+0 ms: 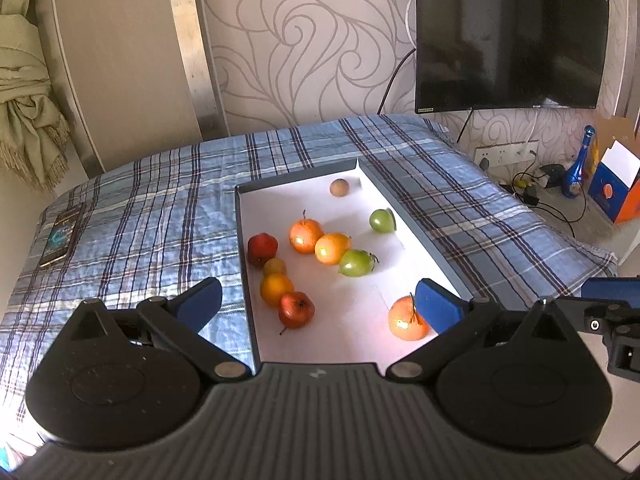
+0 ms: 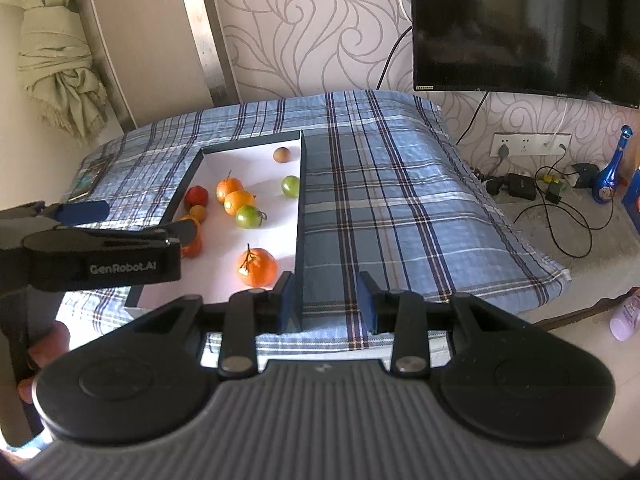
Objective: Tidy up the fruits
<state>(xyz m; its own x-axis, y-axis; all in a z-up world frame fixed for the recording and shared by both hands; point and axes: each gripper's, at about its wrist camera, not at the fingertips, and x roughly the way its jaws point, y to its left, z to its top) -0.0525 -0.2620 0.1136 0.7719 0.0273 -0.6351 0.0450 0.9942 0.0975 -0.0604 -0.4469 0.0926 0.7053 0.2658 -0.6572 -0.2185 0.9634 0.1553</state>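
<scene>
A shallow white box point(image 1: 360, 304) with dark walls lies on the plaid cloth and holds several fruits: oranges point(image 1: 306, 236), red ones point(image 1: 262, 249), green ones point(image 1: 356, 263) and a small brown one point(image 1: 339, 187). My left gripper point(image 1: 320, 300) is open wide, hovering over the near end of the box, its right finger beside a stemmed orange point(image 1: 406, 319). My right gripper point(image 2: 326, 300) is open and empty; its fingers straddle the box's right wall point(image 2: 300, 240). The stemmed orange point(image 2: 257, 267) lies just ahead of its left finger.
A phone point(image 1: 60, 236) lies on the cloth at far left. A wall TV point(image 1: 508, 36) hangs behind. On the floor to the right are cables, a power strip point(image 2: 528, 145), a blue bottle point(image 2: 610, 176) and an orange-blue carton point(image 1: 614, 192).
</scene>
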